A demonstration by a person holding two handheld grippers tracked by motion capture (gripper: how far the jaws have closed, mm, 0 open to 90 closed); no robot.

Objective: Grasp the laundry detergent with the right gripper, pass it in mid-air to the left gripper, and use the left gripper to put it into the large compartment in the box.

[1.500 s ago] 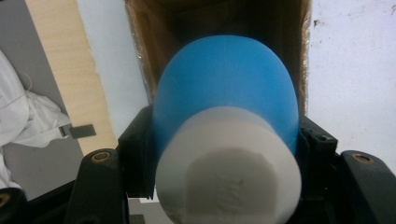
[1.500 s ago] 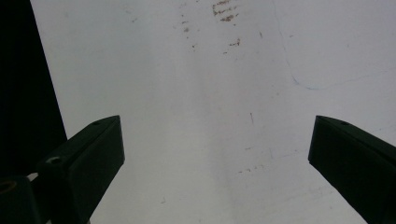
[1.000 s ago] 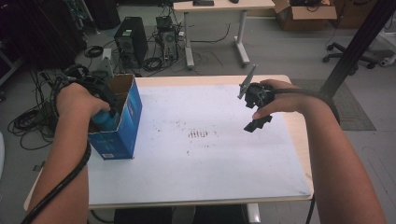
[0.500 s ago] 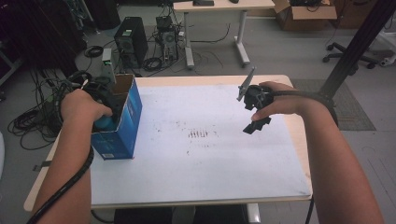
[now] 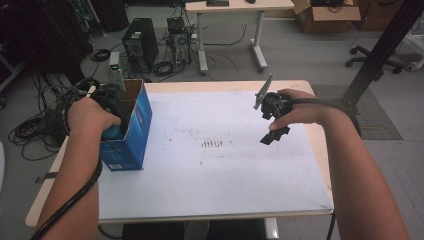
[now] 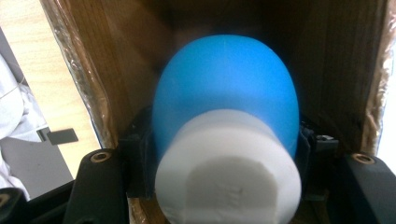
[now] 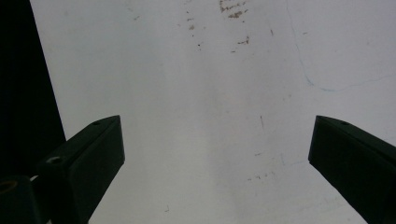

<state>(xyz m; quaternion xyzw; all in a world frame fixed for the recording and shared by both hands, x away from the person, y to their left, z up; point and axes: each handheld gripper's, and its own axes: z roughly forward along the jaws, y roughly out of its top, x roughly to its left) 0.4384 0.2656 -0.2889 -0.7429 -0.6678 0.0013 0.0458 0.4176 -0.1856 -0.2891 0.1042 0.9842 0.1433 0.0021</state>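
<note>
Blue and white fill my left gripper view: a bottle (image 6: 226, 135) with a rounded blue body and a thick white cap sits clamped between the two black jaws of my left gripper (image 6: 226, 154), cap end nearest the camera, blue end pointing away into a cardboard box (image 6: 116, 70). Brown inner walls of that box close in around the bottle on both sides and behind it, so the bottle is inside the box, in my grip, and I cannot tell whether it touches the bottom.

From the high view, my left hand (image 5: 90, 115) reaches into the open top of the same box (image 5: 135, 130), which is blue outside and stands upright near the left edge of the table (image 5: 220, 190). A thick black cable (image 5: 75, 200) trails back along my left forearm.

My right gripper (image 5: 274, 136) is well apart from the box, over the right part of the table, held in my right hand (image 5: 295, 112) with its jaws angled down toward the white top. In the right gripper view those jaws stand wide apart with nothing between them, just the white surface and a patch of small brown marks (image 7: 233, 14).

Farther off, beyond the table's far edge, the floor holds a computer tower (image 5: 140, 45), tangled cables (image 5: 40, 125), a second desk (image 5: 235, 10), a cardboard carton (image 5: 327, 10) and an office chair (image 5: 380, 55).
</note>
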